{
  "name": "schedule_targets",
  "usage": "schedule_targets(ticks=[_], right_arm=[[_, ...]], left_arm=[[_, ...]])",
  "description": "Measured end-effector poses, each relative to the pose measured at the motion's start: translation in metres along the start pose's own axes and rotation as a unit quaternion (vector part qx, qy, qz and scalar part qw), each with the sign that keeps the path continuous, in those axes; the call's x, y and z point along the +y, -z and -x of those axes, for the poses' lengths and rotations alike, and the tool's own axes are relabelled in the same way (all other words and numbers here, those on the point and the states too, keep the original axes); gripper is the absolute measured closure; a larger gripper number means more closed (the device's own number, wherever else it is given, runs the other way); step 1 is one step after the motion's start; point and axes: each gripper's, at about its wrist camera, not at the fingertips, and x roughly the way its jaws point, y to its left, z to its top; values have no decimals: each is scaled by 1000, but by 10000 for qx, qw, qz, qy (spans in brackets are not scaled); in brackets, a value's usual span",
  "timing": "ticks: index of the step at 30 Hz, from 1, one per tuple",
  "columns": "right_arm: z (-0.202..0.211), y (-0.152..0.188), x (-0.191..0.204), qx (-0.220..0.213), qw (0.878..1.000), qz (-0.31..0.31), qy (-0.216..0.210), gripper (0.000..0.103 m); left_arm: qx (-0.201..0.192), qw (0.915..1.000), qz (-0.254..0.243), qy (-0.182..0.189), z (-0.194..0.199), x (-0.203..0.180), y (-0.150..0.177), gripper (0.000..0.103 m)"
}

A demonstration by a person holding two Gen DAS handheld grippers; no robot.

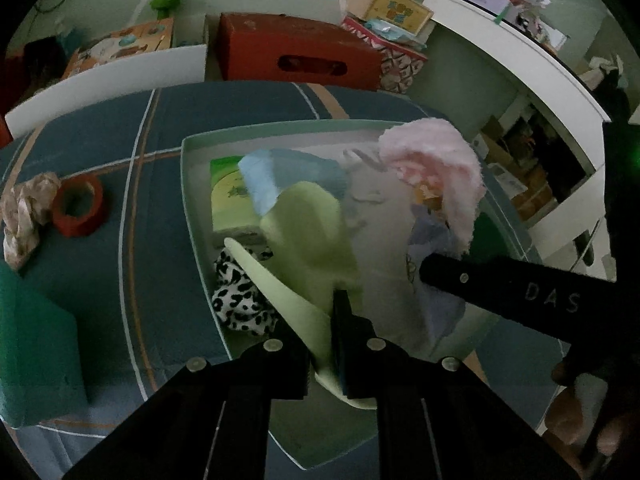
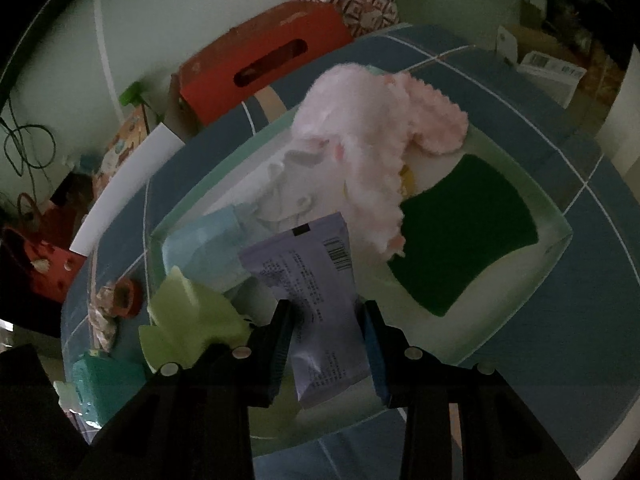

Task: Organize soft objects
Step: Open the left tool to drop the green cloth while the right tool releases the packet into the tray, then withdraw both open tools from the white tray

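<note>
A pale green shallow box (image 1: 185, 168) lies on a blue checked bedspread (image 1: 100, 140). My left gripper (image 1: 335, 312) is shut on a light green cloth (image 1: 308, 232) that hangs over the box's near left part. My right gripper (image 2: 326, 320) is shut on a lavender printed packet (image 2: 316, 276) above the box (image 2: 560, 236). In the left wrist view one of the right gripper's fingers (image 1: 500, 288) reaches in from the right. A fluffy pink cloth (image 2: 360, 148) lies in the box beside a dark green pad (image 2: 468, 240), a light blue cloth (image 1: 288, 176) and a leopard-print cloth (image 1: 240, 300).
Left of the box, a red tape roll (image 1: 78, 208), a crumpled patterned cloth (image 1: 24, 216) and a teal block (image 1: 36, 360) lie on the bedspread. Behind the bed stand a red cardboard box (image 1: 296, 52) and other boxes. A white shelf unit (image 1: 520, 56) stands at the right.
</note>
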Motion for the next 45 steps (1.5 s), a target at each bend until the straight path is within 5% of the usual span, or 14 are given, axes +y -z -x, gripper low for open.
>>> schedule_targets(ticks=[9, 11, 13, 14, 18, 28, 35, 38, 45], right_arm=[[2, -4, 7, -41, 9999, 82, 129, 64], [7, -5, 8, -102, 9999, 97, 97, 64], [13, -5, 9, -167, 9997, 120, 105, 63], [16, -5, 9, -195, 9997, 125, 114, 60], [27, -5, 11, -320, 9993, 141, 90, 50], [47, -5, 7, -563, 9984, 77, 50, 49], [45, -4, 7, -514, 9986, 86, 101, 49], [42, -5, 8, -476, 9987, 125, 150, 49], [39, -3, 17, -422, 9984, 301, 234, 49]], left_arm=[[81, 9999, 88, 75, 5, 1, -1, 87], [103, 9999, 74, 80, 8, 0, -3, 77], [89, 9999, 75, 90, 12, -2, -4, 51], [74, 9999, 77, 113, 15, -2, -3, 48], [-16, 9998, -20, 180, 26, -8, -5, 47], [-248, 9995, 6, 174, 50, -8, -8, 45], [-429, 9984, 352, -99, 64, 14, -10, 45], [-503, 9969, 582, -167, 69, 27, -10, 31], [-656, 9925, 975, -326, 79, 45, -10, 30]])
